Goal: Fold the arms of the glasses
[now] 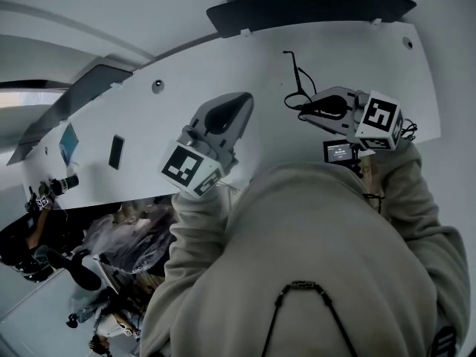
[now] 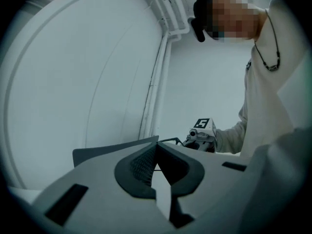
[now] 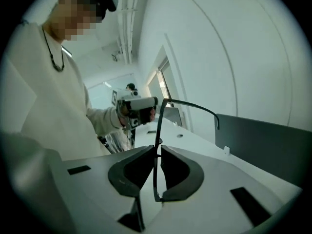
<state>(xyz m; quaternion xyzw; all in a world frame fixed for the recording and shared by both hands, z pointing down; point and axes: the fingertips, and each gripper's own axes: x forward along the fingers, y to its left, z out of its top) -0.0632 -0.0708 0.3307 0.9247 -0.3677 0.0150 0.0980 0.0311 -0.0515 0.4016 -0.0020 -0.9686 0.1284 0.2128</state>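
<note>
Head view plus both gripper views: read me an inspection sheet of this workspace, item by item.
surface: white table, two round fittings set in it.
job's things: glasses, held up, one arm sticking out.
clutter: dark flat slab near the table's left end.
grippers: left tongs shut, empty; right tongs shut on the glasses.
cables: nothing seen on the table.
surroundings: dark panel behind the table; plastic bags on the floor.

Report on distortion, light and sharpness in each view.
Head view: strong fisheye, so the table edge bows; the light is dim and bluish, with no glare. Left gripper view: dark vignetted corners, the wall pipes curve, and the near jaws look slightly soft. Right gripper view: the same vignette, and the thin glasses are sharp between the jaws.
</note>
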